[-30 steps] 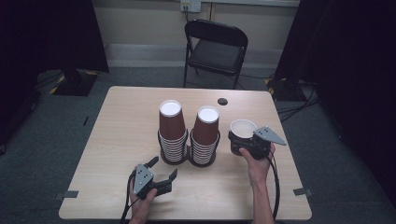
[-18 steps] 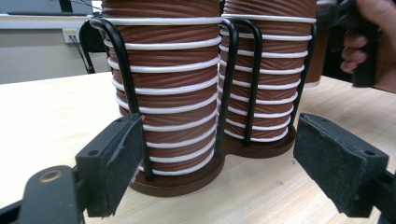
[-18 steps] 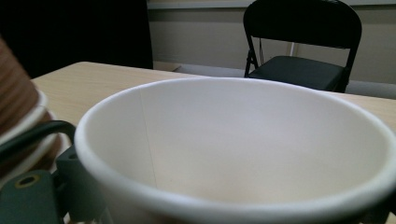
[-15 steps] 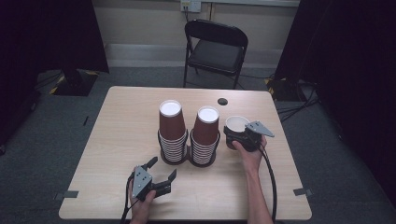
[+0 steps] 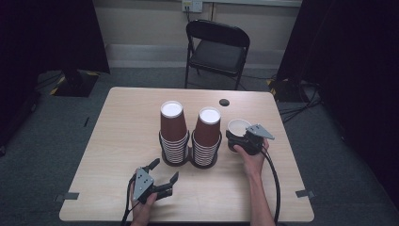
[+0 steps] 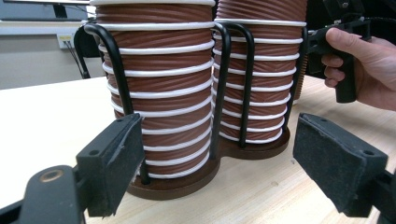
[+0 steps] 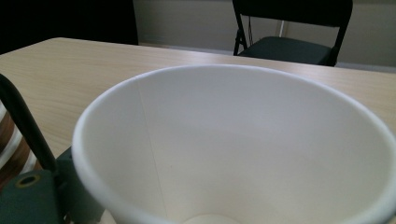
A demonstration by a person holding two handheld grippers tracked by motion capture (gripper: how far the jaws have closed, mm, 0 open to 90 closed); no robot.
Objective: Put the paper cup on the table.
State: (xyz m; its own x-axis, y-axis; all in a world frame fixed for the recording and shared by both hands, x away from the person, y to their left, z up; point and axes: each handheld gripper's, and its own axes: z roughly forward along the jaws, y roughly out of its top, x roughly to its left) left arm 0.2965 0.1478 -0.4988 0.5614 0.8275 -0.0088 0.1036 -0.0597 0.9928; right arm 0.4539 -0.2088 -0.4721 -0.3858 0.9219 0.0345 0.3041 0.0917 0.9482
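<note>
Your right hand-held gripper is clamped on a single paper cup, mouth up, held just to the right of the two-slot cup holder on the surface. Your right forearm runs up from the bottom edge and leans a bit left, with the hand wrapped around the grip from behind. In the right gripper view the white inside of the cup sits right in front of the camera, so you can't actually see the jaws there.

Your left hand-held gripper sits low near the front edge of the surface, jaws wide apart, holding nothing. It's angled up and to the right, toward the base of the left cup stack. The left gripper view has both pads framing the two ribbed brown stacks, near but not touching.
</note>
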